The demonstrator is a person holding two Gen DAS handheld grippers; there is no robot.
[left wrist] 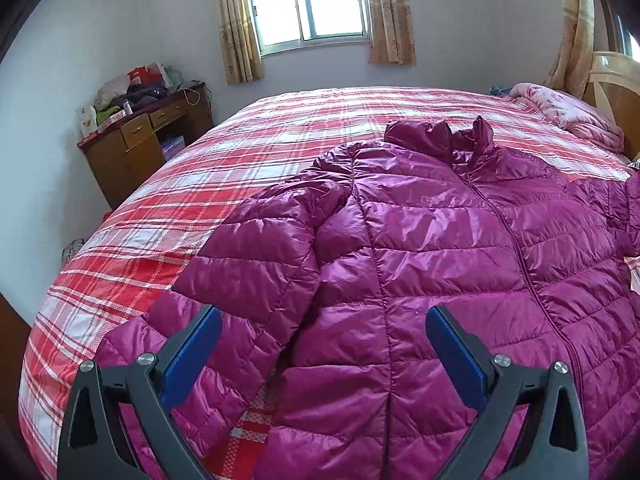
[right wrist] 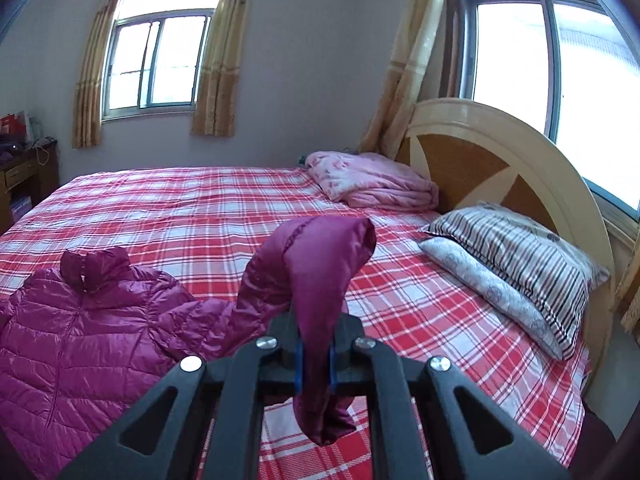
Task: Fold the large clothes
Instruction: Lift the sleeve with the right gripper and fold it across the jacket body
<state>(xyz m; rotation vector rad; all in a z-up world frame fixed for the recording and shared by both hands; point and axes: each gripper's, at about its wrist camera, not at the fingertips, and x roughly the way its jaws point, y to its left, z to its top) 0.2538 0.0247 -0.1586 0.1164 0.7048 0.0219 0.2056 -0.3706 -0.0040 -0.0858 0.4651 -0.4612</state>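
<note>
A magenta quilted puffer jacket [left wrist: 440, 240] lies front up, zipped, on the red plaid bed [left wrist: 200, 184]. Its left sleeve [left wrist: 248, 280] lies flat beside the body. My left gripper [left wrist: 323, 326] is open and empty, hovering over the lower body and left sleeve. In the right wrist view the jacket [right wrist: 80, 340] lies at the left. My right gripper [right wrist: 316, 352] is shut on the cuff of the other sleeve [right wrist: 320, 272] and holds it lifted above the bed, the cuff end drooping below the jaws.
A folded pink quilt [right wrist: 372, 180] and two pillows [right wrist: 516, 264] lie by the wooden headboard [right wrist: 500, 160]. A cluttered wooden desk [left wrist: 144, 136] stands by the far left wall. Bare plaid sheet [right wrist: 192, 208] stretches beyond the jacket.
</note>
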